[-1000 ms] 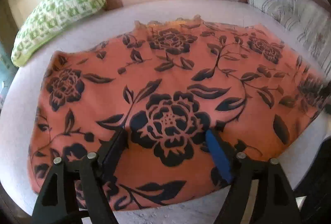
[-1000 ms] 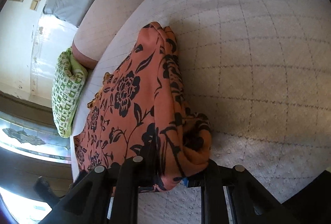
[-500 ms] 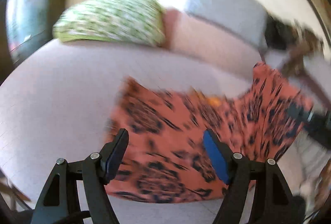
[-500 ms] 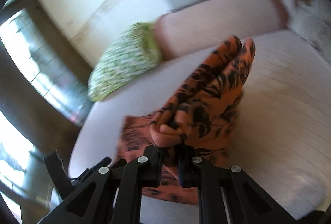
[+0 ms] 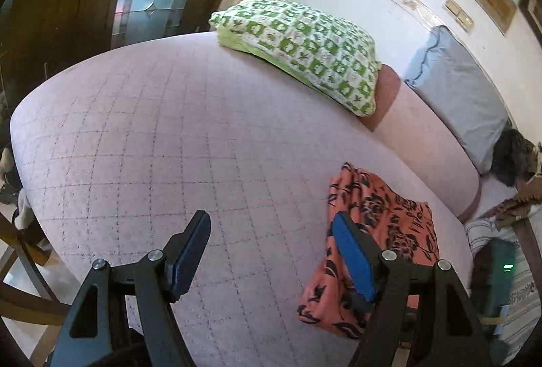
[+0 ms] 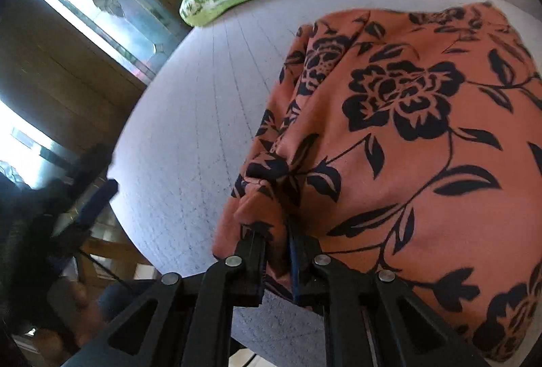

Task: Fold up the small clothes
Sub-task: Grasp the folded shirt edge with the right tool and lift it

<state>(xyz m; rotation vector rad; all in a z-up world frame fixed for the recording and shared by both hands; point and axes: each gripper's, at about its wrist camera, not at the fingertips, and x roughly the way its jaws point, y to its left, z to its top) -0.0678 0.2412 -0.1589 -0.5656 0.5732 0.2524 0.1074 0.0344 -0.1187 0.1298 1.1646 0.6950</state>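
- Broadly, the bed (image 5: 142, 129) lay under everything, its quilted pink cover bare on my left side, the green checked pillow (image 5: 301, 48) at its far edge.
- On it lay the orange floral garment (image 6: 406, 136), doubled over, well right of my left gripper (image 5: 271, 251).
- My left gripper's fingers (image 5: 189, 248) stood apart, holding nothing.
- My right gripper (image 6: 276, 251) had its fingers pinched on the garment's bunched edge.
- I judged a fold was underway; next, lay that edge down flat and release.

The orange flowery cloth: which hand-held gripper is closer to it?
Right. The right hand-held gripper pinches the orange flowery cloth; the left hand-held gripper stands open beside it, over the bedspread.
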